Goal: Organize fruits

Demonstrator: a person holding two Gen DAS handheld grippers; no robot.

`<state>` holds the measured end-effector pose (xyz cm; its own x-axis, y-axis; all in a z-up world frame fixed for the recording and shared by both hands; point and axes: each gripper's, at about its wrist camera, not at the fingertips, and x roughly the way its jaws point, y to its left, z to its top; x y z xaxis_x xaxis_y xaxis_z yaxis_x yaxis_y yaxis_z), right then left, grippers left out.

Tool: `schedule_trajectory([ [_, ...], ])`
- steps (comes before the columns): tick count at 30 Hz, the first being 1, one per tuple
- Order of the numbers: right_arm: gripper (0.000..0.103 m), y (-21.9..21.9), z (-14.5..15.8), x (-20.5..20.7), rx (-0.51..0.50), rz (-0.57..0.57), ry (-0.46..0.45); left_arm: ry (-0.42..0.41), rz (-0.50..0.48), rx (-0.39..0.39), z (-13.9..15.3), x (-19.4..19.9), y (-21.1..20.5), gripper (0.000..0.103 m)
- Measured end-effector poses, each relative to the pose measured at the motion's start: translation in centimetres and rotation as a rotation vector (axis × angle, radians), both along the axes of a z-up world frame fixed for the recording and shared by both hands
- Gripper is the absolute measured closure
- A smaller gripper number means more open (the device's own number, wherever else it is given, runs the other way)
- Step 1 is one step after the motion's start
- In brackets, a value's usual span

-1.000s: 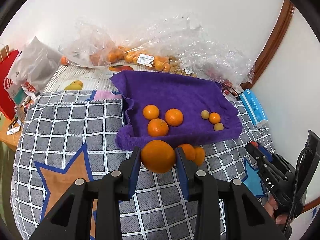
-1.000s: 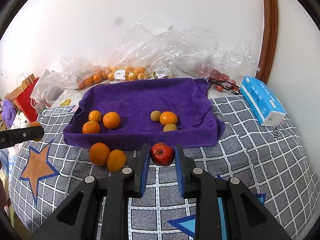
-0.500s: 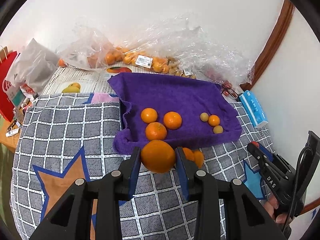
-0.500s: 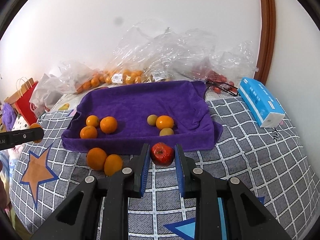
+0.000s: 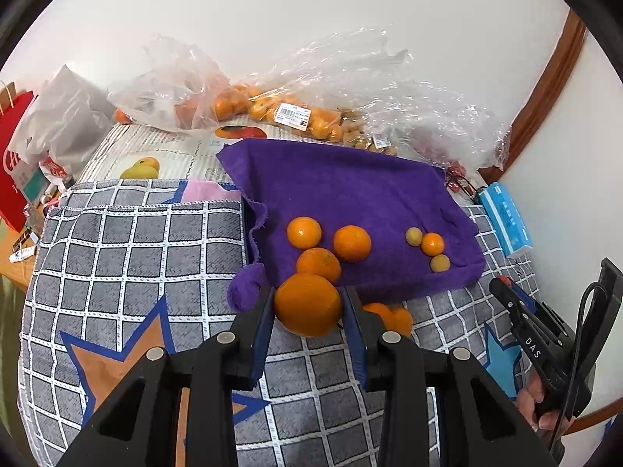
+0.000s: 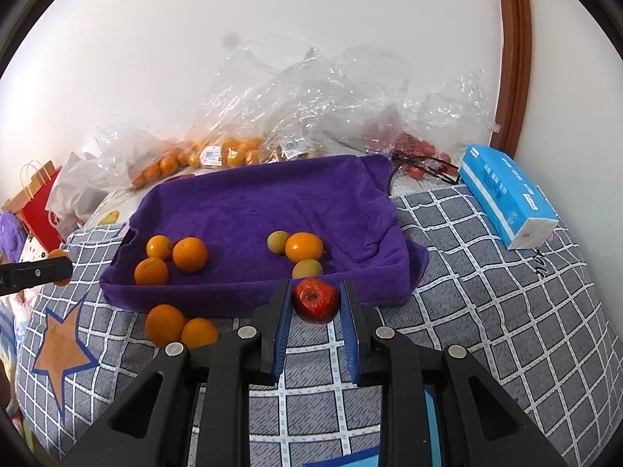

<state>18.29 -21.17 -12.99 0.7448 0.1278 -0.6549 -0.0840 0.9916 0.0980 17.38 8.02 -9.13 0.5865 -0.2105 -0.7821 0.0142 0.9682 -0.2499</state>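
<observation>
The fruits are partly sorted on the purple towel (image 6: 249,210), which is draped over a shallow tray-like form on the checked blanket (image 6: 486,295). Three oranges (image 6: 190,253) cluster at its left end, and a smaller group, one small orange with two yellowish-green fruits (image 6: 278,242), lies toward the right. Two more loose oranges (image 6: 165,323) sit on the blanket just in front of the towel's near edge.

The step in hand appears to be carrying. The left gripper (image 5: 308,313) is clamped on a large orange (image 5: 307,303), smooth and evenly coloured, held just short of the towel's near left corner. The right gripper (image 6: 316,311) is clamped on a glossy red fruit (image 6: 315,299) with a dark calyx facing up; it looks like a small tomato or persimmon, and which one cannot be told. It hangs just in front of the towel's near wall, below the yellowish group.

The next move likely calls for lifting each fruit over the raised near edge and setting it beside its like: the orange with the three oranges, the red fruit in a bare patch of its own. Round fruit can roll on the soft cloth, so a low release seems wise.

Behind the towel lie clear plastic bags (image 6: 311,109) of more fruit, and a blue tissue pack (image 6: 506,202) to the right.
</observation>
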Motion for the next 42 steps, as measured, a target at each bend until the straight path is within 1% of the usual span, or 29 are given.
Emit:
schedule_trajectory([
  [8, 0.079, -0.5, -0.7, 2.0, -0.003, -0.012, 0.003, 0.010, 0.018, -0.015, -0.8, 1.4, 0.8, 0.070],
  [16, 0.079, -1.0, -1.4, 4.3, -0.001, -0.014, 0.007, 0.031, 0.012, -0.036, -2.0, 3.4, 0.3, 0.070],
  [21, 0.079, -1.3, -2.3, 5.9, -0.010, -0.021, 0.017, 0.039, 0.010, -0.049, -2.9, 4.5, 0.3, 0.070],
  [24, 0.079, -1.5, -2.8, 6.7, -0.006, -0.025, 0.024, 0.040, 0.016, -0.039, -3.2, 5.1, 0.3, 0.070],
  [31, 0.079, -1.6, -3.8, 8.1, 0.004, -0.033, 0.047, 0.066, 0.026, -0.064, -4.7, 6.6, 0.4, 0.070],
  [33, 0.079, -1.5, -4.1, 8.4, -0.001, -0.033, 0.052, 0.064, 0.027, -0.060, -4.8, 6.8, 0.3, 0.070],
  [37, 0.079, -1.3, -4.5, 8.6, -0.009, -0.026, 0.060, 0.063, 0.025, -0.027, -5.0, 7.1, 0.2, 0.070],
  [42, 0.078, -1.0, -4.6, 8.7, -0.025, -0.027, 0.057, 0.073, 0.027, -0.037, -5.6, 7.2, 0.3, 0.070],
])
